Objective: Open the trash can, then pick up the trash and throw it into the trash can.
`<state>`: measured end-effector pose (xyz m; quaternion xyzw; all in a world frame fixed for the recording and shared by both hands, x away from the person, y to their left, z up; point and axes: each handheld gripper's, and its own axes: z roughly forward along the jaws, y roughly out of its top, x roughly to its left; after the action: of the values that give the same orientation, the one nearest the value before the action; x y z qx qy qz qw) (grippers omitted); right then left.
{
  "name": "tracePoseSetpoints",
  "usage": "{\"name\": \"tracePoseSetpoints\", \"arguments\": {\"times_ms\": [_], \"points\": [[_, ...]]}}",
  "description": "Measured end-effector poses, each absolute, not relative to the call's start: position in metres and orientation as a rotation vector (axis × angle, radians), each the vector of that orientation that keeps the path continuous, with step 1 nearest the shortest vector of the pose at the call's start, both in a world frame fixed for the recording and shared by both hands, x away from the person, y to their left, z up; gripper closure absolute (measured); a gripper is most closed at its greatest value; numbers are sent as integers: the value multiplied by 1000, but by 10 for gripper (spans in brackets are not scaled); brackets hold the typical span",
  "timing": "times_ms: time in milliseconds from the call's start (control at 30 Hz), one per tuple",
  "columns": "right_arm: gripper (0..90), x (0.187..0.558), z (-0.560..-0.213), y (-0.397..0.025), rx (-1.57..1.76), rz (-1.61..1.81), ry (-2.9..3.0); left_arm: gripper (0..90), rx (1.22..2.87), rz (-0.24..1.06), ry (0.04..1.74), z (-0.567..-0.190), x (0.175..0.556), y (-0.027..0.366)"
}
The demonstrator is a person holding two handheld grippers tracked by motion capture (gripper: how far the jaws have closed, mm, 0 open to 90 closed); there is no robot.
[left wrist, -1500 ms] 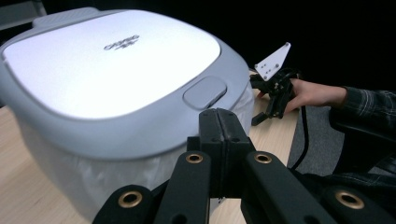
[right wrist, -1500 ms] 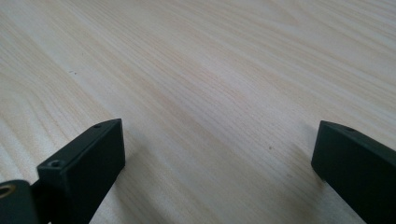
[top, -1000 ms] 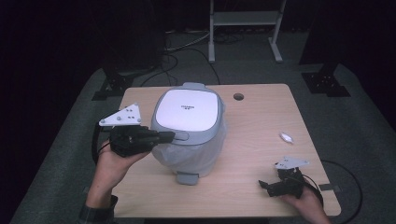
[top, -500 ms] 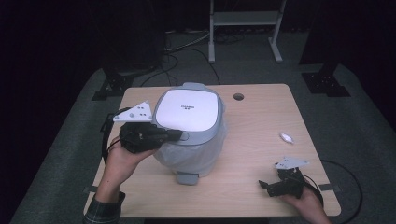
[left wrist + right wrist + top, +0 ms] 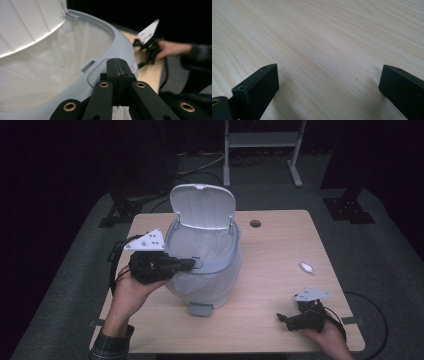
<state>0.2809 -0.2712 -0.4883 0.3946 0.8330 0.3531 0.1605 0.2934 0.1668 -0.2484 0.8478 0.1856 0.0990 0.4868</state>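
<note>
Both pairs of tongs are seen in the high view, one at each side of the table. The left gripper is held at the near-left rim of the waste bin, its jaws pressed together with nothing between them, as the left gripper view shows; their tips rest on or just over the latch tab at the front of the rim, though true contact cannot be told. This placing is judged to serve the release of the lid, which stands upright on its hinge at the far side of the bin, so that the mouth is left clear. A closed tip is judged better suited to pushing a small tab than a spread one.

The right gripper is laid near the near-right corner of the table, well apart from the bin, with its jaws spread wide over bare wood, as the right gripper view shows; nothing is held. It is judged to be parked there, out of the way, ready for whatever is to be dropped in.

The bin stands left of the table's centre, and a thin clear liner bag is draped inside it and over its sides.

One bin, one lid, one liner and two grippers are counted. One small white scrap lies toward the right edge, between the bin and the right gripper, and one round cable hole is cut near the far edge.
</note>
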Motion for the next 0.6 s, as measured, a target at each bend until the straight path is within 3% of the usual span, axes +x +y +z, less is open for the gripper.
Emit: {"name": "tracePoseSetpoints", "arguments": {"times_ms": [600], "points": [[17,280,-488,-271,1123,1011,2382,866,2016,272,488,-245,278,203]]}}
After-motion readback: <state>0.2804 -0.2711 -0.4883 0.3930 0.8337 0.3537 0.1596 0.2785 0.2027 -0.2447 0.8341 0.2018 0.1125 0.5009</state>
